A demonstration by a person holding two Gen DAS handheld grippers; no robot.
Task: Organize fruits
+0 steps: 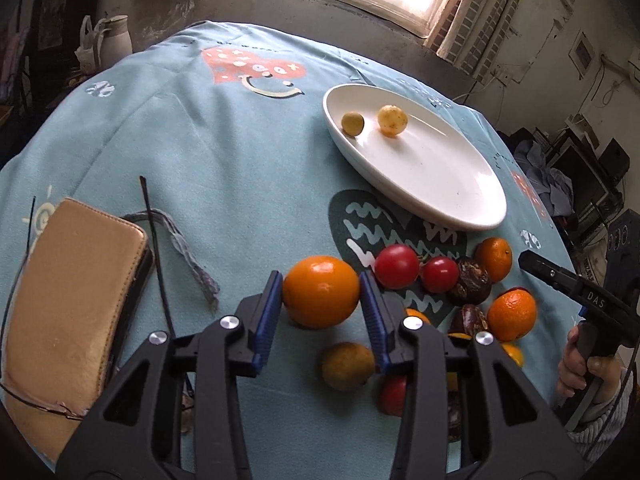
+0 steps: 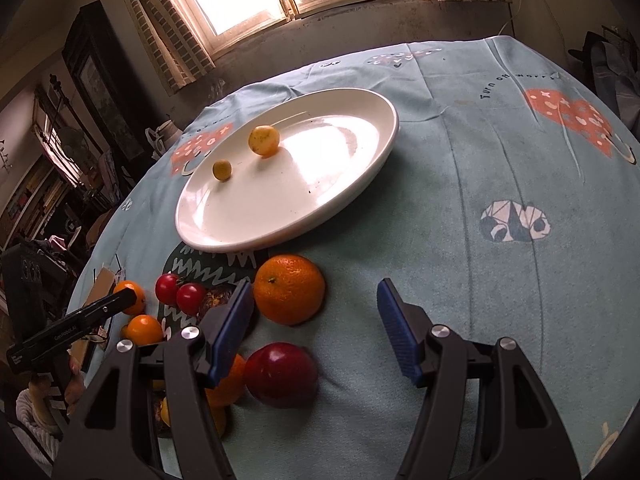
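Note:
My left gripper (image 1: pixel 321 290) is shut on a large orange (image 1: pixel 321 291) and holds it above the blue tablecloth. A white oval plate (image 1: pixel 448 184) lies beyond it with two small yellow fruits (image 1: pixel 392 120) inside; it also shows in the right wrist view (image 2: pixel 320 184). A pile of fruit lies to the right: red tomatoes (image 1: pixel 397 266), mandarins (image 1: pixel 511 315) and dark passion fruits (image 1: pixel 469 285). My right gripper (image 2: pixel 316 320) is open and empty above the cloth, next to a mandarin (image 2: pixel 289 289) and a red fruit (image 2: pixel 281 374).
A tan wallet (image 1: pixel 68 312) lies at the left with a black cord (image 1: pixel 158 256) and a frayed strap beside it. The table edge curves round the far side below a window. A white jug (image 1: pixel 114 38) stands off the table, far left.

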